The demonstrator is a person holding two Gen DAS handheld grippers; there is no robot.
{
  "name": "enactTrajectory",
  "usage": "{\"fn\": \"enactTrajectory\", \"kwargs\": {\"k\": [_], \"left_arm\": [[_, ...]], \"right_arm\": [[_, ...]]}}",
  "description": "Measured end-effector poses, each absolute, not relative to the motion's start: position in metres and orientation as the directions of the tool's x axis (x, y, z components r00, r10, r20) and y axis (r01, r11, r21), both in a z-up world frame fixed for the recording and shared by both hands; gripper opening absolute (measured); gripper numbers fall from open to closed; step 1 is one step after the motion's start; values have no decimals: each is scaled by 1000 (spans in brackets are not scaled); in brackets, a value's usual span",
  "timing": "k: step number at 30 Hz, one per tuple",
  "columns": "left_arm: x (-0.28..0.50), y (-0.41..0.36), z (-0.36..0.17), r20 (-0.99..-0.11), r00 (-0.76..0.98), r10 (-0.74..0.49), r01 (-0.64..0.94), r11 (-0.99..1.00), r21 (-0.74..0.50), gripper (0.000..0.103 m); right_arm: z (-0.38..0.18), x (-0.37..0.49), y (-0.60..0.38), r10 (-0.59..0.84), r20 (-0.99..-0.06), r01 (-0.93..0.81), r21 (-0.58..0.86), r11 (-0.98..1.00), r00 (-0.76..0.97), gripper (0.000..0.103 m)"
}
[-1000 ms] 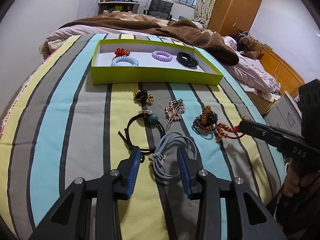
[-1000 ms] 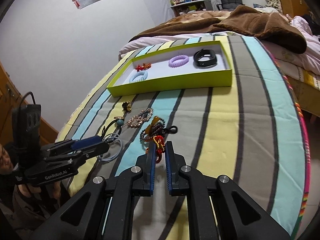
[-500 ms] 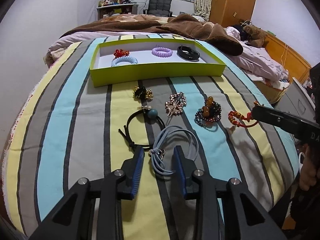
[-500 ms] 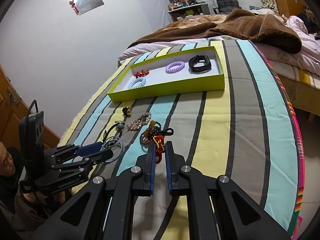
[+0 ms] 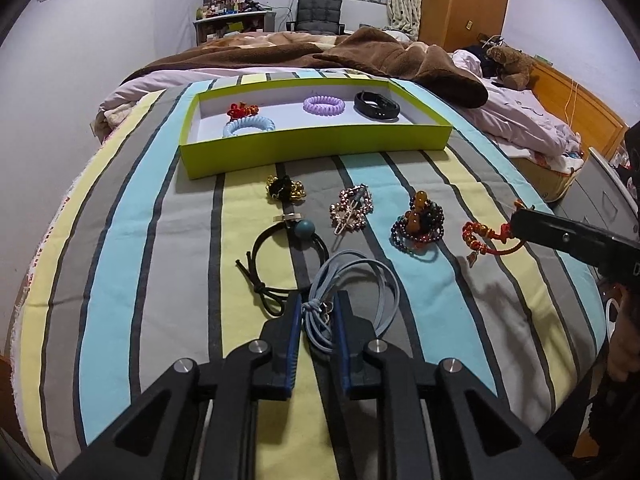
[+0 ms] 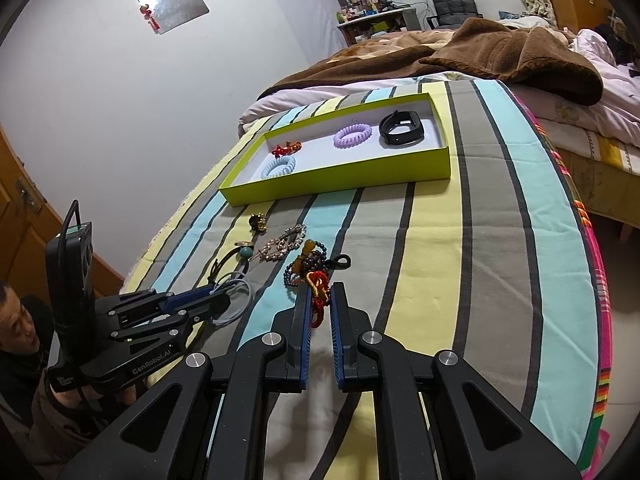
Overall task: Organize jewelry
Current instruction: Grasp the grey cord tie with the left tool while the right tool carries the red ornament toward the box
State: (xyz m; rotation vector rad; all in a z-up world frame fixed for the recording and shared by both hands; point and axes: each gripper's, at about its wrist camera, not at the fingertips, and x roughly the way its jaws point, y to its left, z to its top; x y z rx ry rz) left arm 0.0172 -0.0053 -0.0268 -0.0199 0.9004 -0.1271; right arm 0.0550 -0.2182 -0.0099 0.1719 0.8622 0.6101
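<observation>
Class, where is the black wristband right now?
In the left wrist view, the black wristband lies at the right end of the green tray, just right of the purple spiral hair tie.

The left claw [image 5: 317, 307] points steeply down from the six o'clock edge of its own view, its two blue-padded fingers [image 5: 294, 312] nearly parallel and close together. Its jaws are closing, with a bundle of thin cord between the pads; whether the pads already press on it cannot be told. In the right wrist view this claw [image 6: 218, 295] reaches in from eight o'clock, gripped by a hand [image 6: 86, 390] at the lower left.

The right claw [image 6: 319, 300] also tilts downward, its jaws drawn almost together on a red knotted strand. From the left wrist view it [image 5: 516, 224] enters at three o'clock, a hand [image 5: 624, 354] behind it.
</observation>
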Motion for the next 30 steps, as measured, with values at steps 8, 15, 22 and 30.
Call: {"fn": "enactTrajectory", "kwargs": {"k": [8, 15, 22, 30], "left_arm": [[14, 2, -16, -757, 637, -145, 102, 989, -104, 17], [12, 8, -7, -737, 655, -167, 103, 986, -132, 17], [17, 16, 5, -714, 681, -163, 89, 986, -139, 17], [34, 27, 16, -696, 698, -168, 78, 984, -159, 17]], "right_arm": [[-7, 54, -219, 566, -652, -429, 380, 820, 504, 9], [-2, 51, -221, 567, -644, -428, 380, 820, 514, 9], [9, 54, -223, 565, -625, -426, 377, 823, 539, 9], [23, 73, -223, 553, -606, -419, 364, 832, 572, 9]]}}
